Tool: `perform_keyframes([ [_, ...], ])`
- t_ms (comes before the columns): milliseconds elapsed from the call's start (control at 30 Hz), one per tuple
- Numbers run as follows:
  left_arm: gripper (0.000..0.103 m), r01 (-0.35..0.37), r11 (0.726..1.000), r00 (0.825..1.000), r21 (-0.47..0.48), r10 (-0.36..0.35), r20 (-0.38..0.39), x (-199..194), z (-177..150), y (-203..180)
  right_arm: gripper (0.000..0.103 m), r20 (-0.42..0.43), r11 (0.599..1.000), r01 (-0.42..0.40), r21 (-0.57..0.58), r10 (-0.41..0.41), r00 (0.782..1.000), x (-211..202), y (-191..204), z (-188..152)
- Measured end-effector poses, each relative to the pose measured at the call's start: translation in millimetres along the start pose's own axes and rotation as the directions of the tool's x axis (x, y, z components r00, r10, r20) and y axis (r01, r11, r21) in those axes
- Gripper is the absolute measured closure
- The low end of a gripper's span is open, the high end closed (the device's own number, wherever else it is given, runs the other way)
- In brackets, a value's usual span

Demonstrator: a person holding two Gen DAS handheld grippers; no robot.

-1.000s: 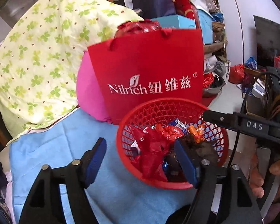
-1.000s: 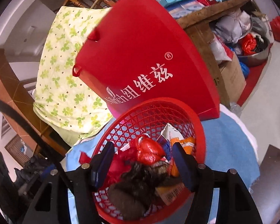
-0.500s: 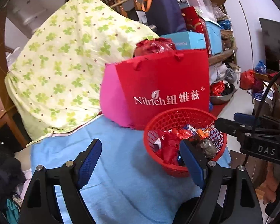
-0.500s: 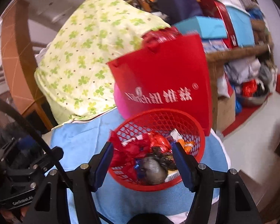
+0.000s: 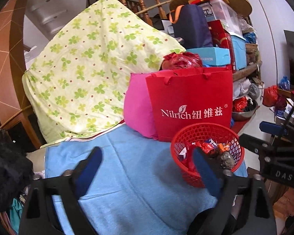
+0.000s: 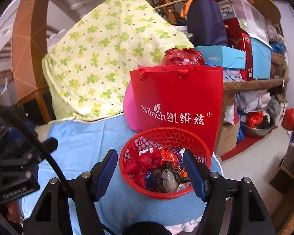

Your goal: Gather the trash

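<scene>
A red mesh basket (image 5: 205,126) (image 6: 164,130) stands on a light blue cloth (image 5: 137,176) (image 6: 84,137). It holds red wrappers (image 6: 151,158), a grey-black bag bundle (image 6: 164,178) (image 5: 225,157) and other scraps. My left gripper (image 5: 147,154) hovers over the bare cloth to the left of the basket; its jaws are opening with nothing between them. My right gripper (image 6: 150,154) hangs above and in front of the basket, its jaws opening and its pads touching nothing. One blue-padded finger (image 5: 270,126) of the right gripper shows at the right edge of the left wrist view.
A red Nilrich paper bag (image 5: 190,98) (image 6: 176,98) stands right behind the basket, with a pink cushion (image 5: 137,107) beside it. A clover-print quilt (image 5: 88,68) drapes over furniture at the left. Cluttered shelves with boxes (image 6: 245,58) rise at the right above floor bags and a metal bowl (image 6: 256,129).
Both grippers have pulled back and up from the basket, which now looks smaller and farther off. The left jaws have spread wider. The right view has rolled level.
</scene>
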State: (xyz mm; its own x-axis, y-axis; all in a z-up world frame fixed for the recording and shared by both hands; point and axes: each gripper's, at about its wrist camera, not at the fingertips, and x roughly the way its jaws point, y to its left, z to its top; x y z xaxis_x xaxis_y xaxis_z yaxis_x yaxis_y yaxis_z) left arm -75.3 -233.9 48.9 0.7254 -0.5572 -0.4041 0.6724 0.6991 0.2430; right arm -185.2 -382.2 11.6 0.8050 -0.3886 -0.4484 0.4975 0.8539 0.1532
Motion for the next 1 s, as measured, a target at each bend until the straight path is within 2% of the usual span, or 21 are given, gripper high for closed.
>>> perform_keyframes([
  [467,0.003,-0.009,1.0,0.999,-0.029,0.01,0.035,-47.6,5.2,10.9,0.03,0.056,0.994,0.005,-0.109,0.001,0.998,-63.0,28.7,8.6],
  [733,0.001,-0.025,0.999,1.0,-0.039,0.025,0.003,-64.3,5.4,11.3,0.03,0.051,0.991,0.032,-0.128,-0.025,0.998,-87.9,29.5,5.6],
  [1000,0.001,-0.027,0.996,0.998,-0.08,0.023,-0.05,-60.4,8.0,15.2,0.027,0.063,0.994,0.036,-0.099,-0.03,0.998,-97.9,23.8,11.8],
])
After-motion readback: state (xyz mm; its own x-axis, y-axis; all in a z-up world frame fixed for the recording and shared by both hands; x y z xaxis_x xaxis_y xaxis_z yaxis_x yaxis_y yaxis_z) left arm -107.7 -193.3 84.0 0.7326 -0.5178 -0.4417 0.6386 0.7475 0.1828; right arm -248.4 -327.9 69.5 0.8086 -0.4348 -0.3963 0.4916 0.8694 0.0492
